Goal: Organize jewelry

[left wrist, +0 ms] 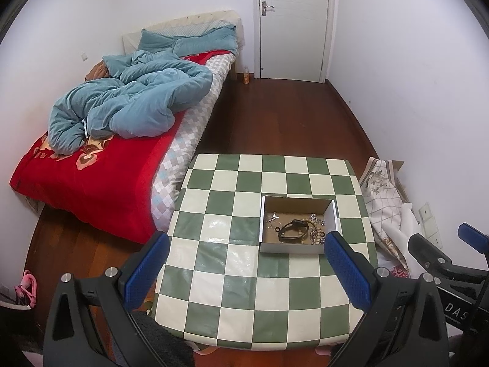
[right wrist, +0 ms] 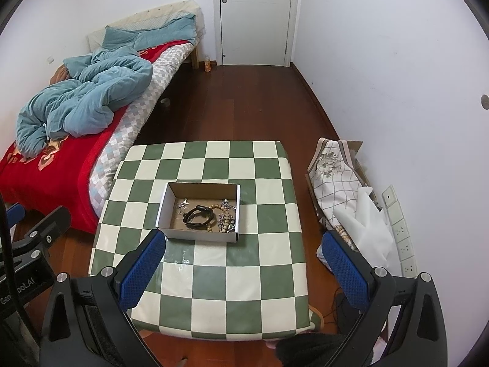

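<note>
Blue, dimpled pads are seen on the black fingers of both grippers, each held above the near edge of the counter (right wrist: 214, 290). The left gripper (left wrist: 247, 270) is spread wide and holds nothing; the right gripper (right wrist: 244, 269) is likewise spread wide and holds nothing. Glossy green-and-cream checked sheeting covers the counter. A shallow, rectangular cardboard box (left wrist: 298, 224) rests on it, long axis running left to right. Jewelry is gathered inside: a black band (right wrist: 198, 214) lying flat, a string of pale wooden beads (right wrist: 220, 217), and small silver pieces (right wrist: 182, 205). Beyond, a bed (left wrist: 101, 165) with a rumpled teal quilt (left wrist: 134, 104) is noted.
</note>
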The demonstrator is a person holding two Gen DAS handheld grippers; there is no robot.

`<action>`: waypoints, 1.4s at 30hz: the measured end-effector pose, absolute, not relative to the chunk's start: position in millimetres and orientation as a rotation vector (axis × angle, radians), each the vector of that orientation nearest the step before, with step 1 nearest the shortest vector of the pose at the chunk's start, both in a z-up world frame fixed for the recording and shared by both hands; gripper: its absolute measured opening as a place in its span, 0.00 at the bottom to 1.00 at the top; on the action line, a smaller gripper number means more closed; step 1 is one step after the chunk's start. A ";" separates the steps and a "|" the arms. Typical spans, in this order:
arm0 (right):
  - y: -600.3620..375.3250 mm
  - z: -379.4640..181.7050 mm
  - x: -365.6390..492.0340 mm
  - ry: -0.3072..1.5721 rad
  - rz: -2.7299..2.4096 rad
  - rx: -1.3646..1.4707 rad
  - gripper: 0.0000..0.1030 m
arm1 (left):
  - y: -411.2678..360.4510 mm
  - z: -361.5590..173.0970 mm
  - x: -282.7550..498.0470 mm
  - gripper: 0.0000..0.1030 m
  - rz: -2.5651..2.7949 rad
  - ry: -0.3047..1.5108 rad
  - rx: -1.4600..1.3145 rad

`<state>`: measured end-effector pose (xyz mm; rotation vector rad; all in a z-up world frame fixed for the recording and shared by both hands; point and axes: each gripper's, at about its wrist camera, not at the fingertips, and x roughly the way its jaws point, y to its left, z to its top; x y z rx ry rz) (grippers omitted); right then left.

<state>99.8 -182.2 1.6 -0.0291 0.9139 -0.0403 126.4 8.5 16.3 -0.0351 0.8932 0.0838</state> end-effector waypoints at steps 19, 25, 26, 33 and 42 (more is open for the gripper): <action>-182.1 1.7 98.3 0.918 -0.038 -0.030 1.00 | 9.2 16.1 122.0 1.00 0.079 0.898 -0.017; -182.5 2.1 98.6 0.917 -0.038 -0.028 1.00 | 8.6 16.2 122.2 1.00 0.081 0.900 -0.011; -182.2 2.0 98.2 0.917 -0.037 -0.026 1.00 | 8.4 16.0 122.1 1.00 0.078 0.901 -0.013; -182.7 3.4 97.3 0.918 -0.037 -0.028 1.00 | 8.5 15.5 119.4 1.00 0.078 0.899 -0.012; -182.8 3.9 95.6 0.920 -0.036 -0.033 1.00 | 11.3 14.2 117.1 1.00 0.083 0.906 -0.017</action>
